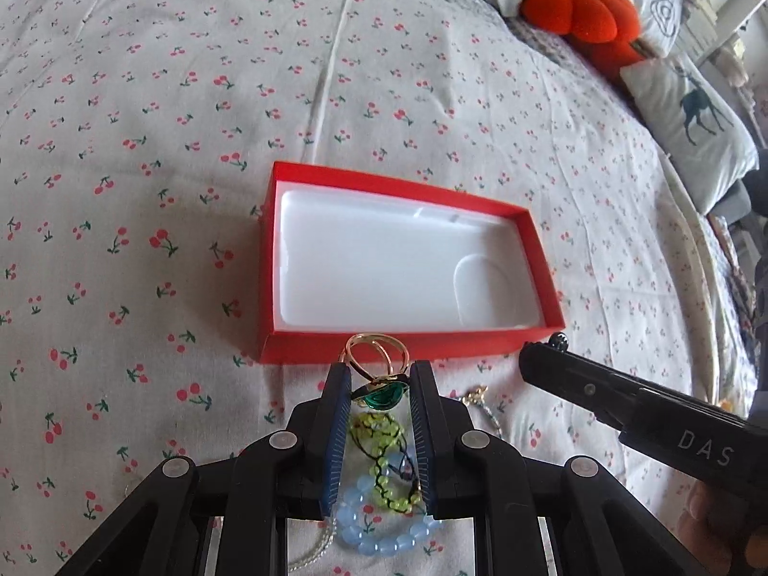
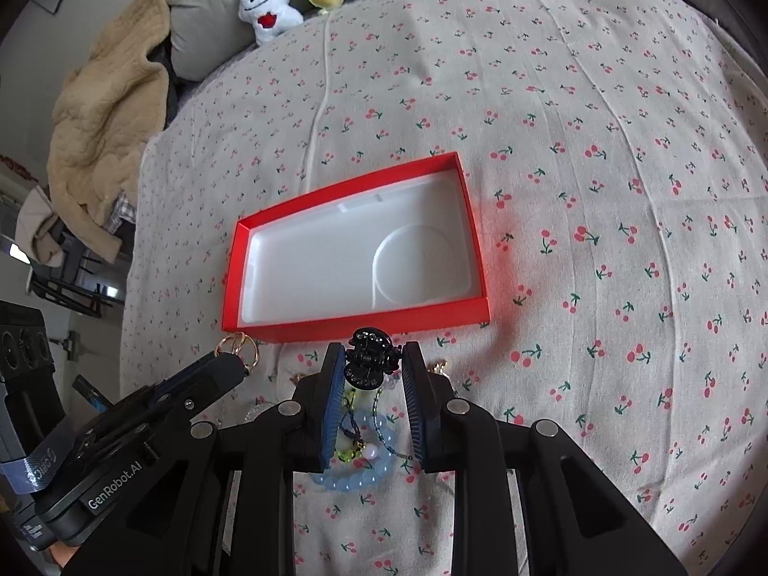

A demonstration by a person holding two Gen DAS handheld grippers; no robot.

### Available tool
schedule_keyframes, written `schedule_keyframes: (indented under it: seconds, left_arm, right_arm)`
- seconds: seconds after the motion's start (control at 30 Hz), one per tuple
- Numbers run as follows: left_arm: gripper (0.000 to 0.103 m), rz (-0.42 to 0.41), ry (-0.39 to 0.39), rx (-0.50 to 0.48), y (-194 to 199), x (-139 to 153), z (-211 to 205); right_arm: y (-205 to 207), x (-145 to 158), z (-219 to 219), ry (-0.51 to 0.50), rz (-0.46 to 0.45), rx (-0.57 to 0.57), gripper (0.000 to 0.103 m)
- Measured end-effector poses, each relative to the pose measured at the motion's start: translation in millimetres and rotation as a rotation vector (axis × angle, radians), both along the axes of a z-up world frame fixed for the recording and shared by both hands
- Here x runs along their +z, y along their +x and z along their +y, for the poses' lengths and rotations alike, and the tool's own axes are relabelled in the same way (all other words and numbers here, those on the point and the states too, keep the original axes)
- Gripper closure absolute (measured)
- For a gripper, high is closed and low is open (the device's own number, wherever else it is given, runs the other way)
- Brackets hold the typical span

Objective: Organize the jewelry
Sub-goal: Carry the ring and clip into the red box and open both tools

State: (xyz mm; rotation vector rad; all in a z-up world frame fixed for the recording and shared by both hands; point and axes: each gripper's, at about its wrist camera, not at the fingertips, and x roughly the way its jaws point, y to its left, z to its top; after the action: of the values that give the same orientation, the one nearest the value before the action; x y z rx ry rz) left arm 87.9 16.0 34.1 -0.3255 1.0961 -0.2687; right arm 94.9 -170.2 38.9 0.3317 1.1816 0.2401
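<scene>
A red box [image 1: 408, 348] with a white inner tray lies on the cherry-print bedspread; it also shows in the right wrist view [image 2: 355, 326]. My left gripper [image 1: 379, 386] is shut on a gold ring with a green stone [image 1: 379, 391], held just short of the box's near wall. My right gripper [image 2: 369, 365] is shut on a small black hair claw clip [image 2: 368, 360], also just before the box. Below both lie a pale blue bead bracelet [image 1: 379, 537], a yellow-green beaded bracelet [image 1: 384, 432] and a thin chain [image 1: 480, 401]. The right gripper's tip also shows in the left wrist view [image 1: 552, 350].
Plush toys [image 2: 269, 0] and pillows [image 1: 691, 120] sit at the far edge of the bed. A beige blanket [image 2: 105, 110] hangs off the far left corner. The bedspread [image 2: 600, 192] stretches to the right of the box.
</scene>
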Motion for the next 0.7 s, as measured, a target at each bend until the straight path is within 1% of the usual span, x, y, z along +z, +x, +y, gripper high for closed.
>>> schedule_keyframes:
  seconds: [0.13, 0.27, 0.37, 0.5, 0.7]
  left_arm:
    - [0.084, -0.032, -0.022, 0.019, 13.4, 4.3, -0.8]
    - [0.084, -0.040, -0.023, 0.038, 26.9, -2.3, -5.2]
    - [0.084, -0.033, -0.012, 0.049, 34.2, -10.3, -6.9]
    - [0.084, -0.021, 0.025, 0.067, 41.1, -20.0, -8.0]
    - [0.084, 0.001, 0.036, 0.082, 46.3, -29.8, -5.2]
  right_arm:
    - [15.0, 1.7, 2.4, -0.001, -0.035, -0.013, 0.077]
    - [28.9, -4.3, 6.1, 0.008, -0.039, -0.018, 0.077]
    - [37.4, -12.2, 6.5, 0.016, -0.026, -0.032, 0.077]
    - [45.4, -21.4, 4.7, 0.022, -0.004, -0.052, 0.077]
    - [49.1, -27.7, 4.7, 0.008, 0.008, -0.052, 0.077]
